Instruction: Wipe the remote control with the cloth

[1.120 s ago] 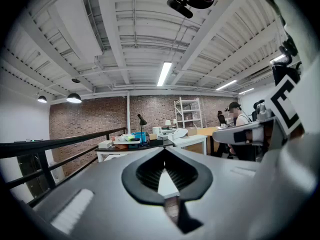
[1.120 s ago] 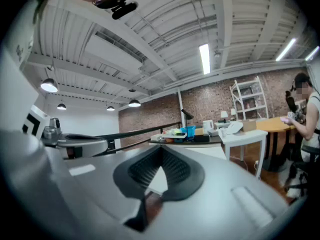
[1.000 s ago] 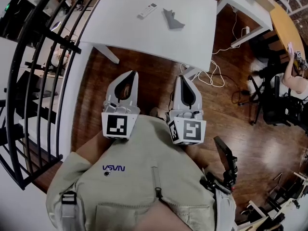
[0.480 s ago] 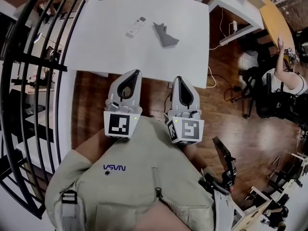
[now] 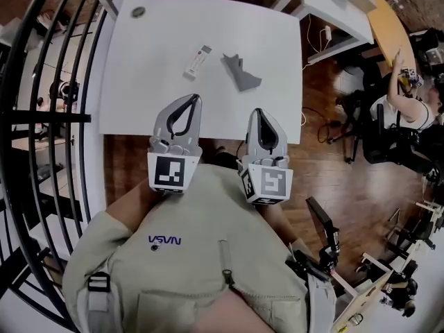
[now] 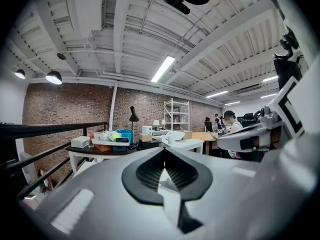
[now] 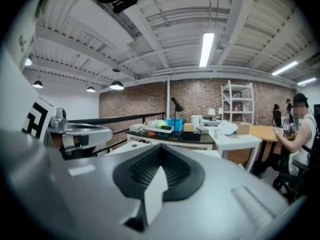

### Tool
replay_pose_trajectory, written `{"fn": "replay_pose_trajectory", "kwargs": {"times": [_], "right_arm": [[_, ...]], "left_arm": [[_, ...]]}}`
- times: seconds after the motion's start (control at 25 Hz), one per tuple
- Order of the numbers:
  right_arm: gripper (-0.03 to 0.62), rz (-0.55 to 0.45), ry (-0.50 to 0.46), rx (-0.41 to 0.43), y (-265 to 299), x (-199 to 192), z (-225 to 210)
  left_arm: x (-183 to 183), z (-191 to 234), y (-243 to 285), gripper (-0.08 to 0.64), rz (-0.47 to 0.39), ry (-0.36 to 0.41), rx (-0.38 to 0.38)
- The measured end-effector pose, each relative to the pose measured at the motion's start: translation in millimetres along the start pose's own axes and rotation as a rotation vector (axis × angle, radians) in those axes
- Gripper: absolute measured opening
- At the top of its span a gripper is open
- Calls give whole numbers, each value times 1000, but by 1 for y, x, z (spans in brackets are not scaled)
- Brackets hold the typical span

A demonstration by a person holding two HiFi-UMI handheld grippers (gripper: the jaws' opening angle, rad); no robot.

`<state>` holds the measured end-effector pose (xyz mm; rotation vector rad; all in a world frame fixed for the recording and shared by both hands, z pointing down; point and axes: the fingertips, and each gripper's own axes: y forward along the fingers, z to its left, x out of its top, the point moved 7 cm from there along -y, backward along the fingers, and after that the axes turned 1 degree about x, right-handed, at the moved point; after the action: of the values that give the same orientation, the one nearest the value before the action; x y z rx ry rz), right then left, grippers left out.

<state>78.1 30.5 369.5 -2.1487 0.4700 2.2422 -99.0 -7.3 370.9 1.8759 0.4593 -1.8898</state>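
A slim white remote control (image 5: 197,61) lies on the white table (image 5: 139,82) in the head view, and a crumpled grey cloth (image 5: 241,71) rests just to its right. My left gripper (image 5: 193,98) hangs over the table's near edge, below the remote, its jaws shut and empty. My right gripper (image 5: 257,111) sits beside it, below the cloth, also shut with nothing held. Both gripper views look level across the room; the left gripper (image 6: 163,149) and right gripper (image 7: 160,149) show closed tips, and neither remote nor cloth appears there.
A black railing (image 5: 41,116) curves along the left. More white tables (image 5: 340,5) and a wooden desk (image 5: 388,26) stand at the back right, with a seated person (image 5: 406,109) and cables (image 5: 326,40) on the wood floor. A small dark disc (image 5: 138,11) sits at the table's far left corner.
The table with remote and cloth has drawn nearer; both grippers now reach over its near edge instead of hovering above the wood floor. Jaws stayed shut.
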Motion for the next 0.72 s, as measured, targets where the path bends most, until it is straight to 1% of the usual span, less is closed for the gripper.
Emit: {"fn": "replay_pose_trajectory", "kwargs": {"times": [0.12,0.16,0.2,0.28,0.36,0.52,0.6,0.72], "right_arm": [[5,24,-3,1,17,-6,-16],[5,26,-6,7,23,-9,-21],[5,24,-8,16,29,-11,-26],[8,16,-12,44,40,-14,-34],[26,9,-16,76,49,-17,-42],[43,4,-7,151,68,-22,-61],[48,14,-23,180,79,-29,-68],[74,55,-61,209,104,-45,-72]], "left_arm": [[-13,1,15,6,52,78,-19],[-15,1,21,5,59,95,-13],[-17,0,25,5,64,103,1],[-18,-1,33,6,71,93,47],[-20,-4,39,5,86,95,83],[-24,-16,60,6,114,143,126],[-28,-20,68,6,118,152,149],[-38,-16,78,6,139,156,165]]}}
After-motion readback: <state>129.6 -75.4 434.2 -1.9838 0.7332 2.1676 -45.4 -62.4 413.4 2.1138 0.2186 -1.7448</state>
